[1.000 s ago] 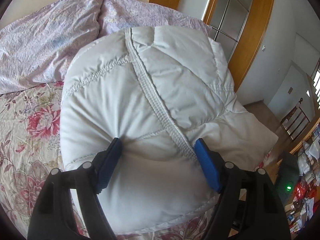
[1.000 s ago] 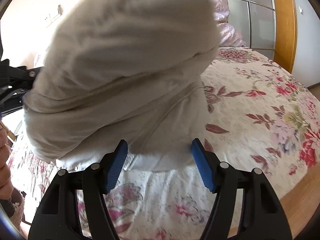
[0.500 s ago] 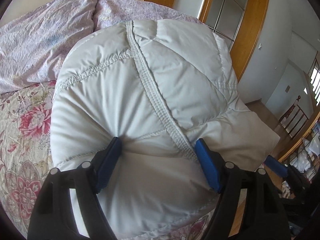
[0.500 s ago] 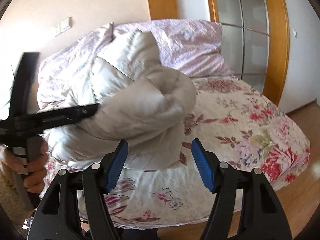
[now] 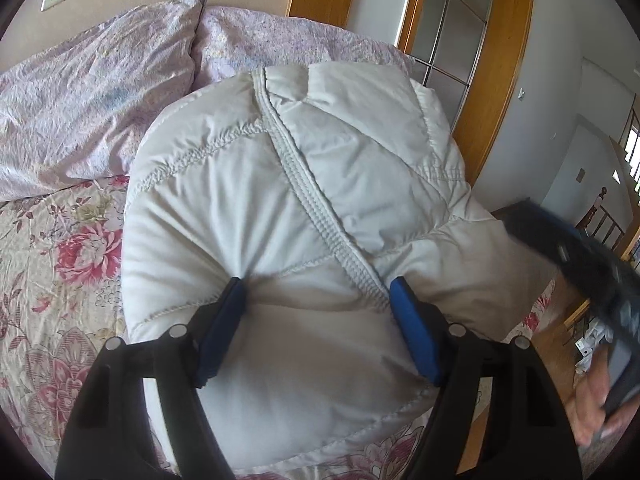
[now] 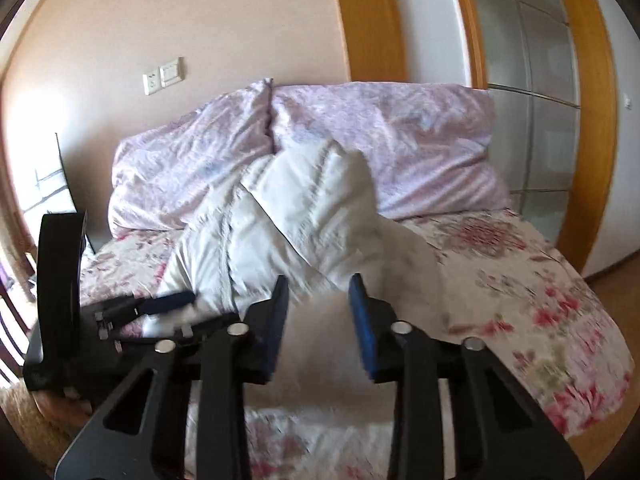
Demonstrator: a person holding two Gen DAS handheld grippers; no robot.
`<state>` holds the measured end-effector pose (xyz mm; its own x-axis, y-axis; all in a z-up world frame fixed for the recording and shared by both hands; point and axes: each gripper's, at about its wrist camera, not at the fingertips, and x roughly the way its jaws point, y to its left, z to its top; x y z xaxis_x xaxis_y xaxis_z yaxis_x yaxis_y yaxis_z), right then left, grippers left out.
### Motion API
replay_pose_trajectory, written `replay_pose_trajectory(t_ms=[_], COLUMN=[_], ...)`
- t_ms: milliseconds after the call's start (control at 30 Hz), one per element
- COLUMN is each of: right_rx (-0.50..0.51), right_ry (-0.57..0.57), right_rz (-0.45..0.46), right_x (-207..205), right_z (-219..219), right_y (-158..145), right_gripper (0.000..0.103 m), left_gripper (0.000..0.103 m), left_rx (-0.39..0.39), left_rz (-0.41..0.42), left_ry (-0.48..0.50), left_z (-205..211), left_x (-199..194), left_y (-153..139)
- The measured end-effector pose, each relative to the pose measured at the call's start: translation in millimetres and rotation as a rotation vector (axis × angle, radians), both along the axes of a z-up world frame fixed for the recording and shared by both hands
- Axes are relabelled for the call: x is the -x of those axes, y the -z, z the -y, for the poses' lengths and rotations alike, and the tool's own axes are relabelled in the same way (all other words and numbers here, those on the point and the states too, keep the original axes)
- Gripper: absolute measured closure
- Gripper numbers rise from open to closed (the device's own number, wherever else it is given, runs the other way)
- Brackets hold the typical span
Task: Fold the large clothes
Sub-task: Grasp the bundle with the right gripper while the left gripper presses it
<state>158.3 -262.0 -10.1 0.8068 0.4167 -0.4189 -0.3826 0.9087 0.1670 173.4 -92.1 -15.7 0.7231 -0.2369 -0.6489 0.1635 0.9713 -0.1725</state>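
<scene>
Nearest the left wrist camera, the left gripper (image 5: 316, 304) clamps a thick folded bulk of the white quilted down jacket (image 5: 296, 216); both blue pads (image 5: 224, 320) sink into the padding, and the grip is unchanged over the last second. The jacket is held bunched above the floral-print bed sheet (image 5: 48, 248), near the bed's foot edge.

The right gripper (image 6: 316, 316) has withdrawn from the garment. A second ago the jacket filled its view at close range; now the view looks across the bed from higher and further back. Its jaws have just been closing, and they stand narrowed with nothing pinched between them; the jacket shows behind the gap only. In the left view the right gripper appears as a blurred dark shape at the right edge, held in the person's hand (image 5: 596, 400).

Judgement: the right side has released after a fold, leaving the bundle carried by the left grip alone. The remaining work appears to be setting down and squaring the bundle.

Materials: the jacket shell is smooth and matte, with stitched puffy panels and a ribbed zip seam (image 5: 320, 216) running diagonally. It looks springy and likely to unfold if released loosely. Beyond lie two crumpled lilac pillows (image 6: 280, 148) against a plain wall, with a wood-framed glazed door (image 6: 532, 80) further right.
</scene>
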Motion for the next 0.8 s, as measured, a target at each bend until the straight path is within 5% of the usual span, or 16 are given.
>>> replay_pose_trajectory(t_ms=[267, 800], right_rx=[0.019, 0.058], right_ry=[-0.050, 0.005], right_rz=[-0.016, -0.193], right_x=[-50, -107], right_z=[-38, -41], right_y=[-18, 28], right_gripper=[0.077, 0.082], left_gripper=[0.029, 0.029], left_rx=[-0.011, -0.012], left_rz=[0.005, 0.024], left_ry=[0.001, 0.004], left_z=[1, 0], left_x=[1, 3], left_y=[0, -3])
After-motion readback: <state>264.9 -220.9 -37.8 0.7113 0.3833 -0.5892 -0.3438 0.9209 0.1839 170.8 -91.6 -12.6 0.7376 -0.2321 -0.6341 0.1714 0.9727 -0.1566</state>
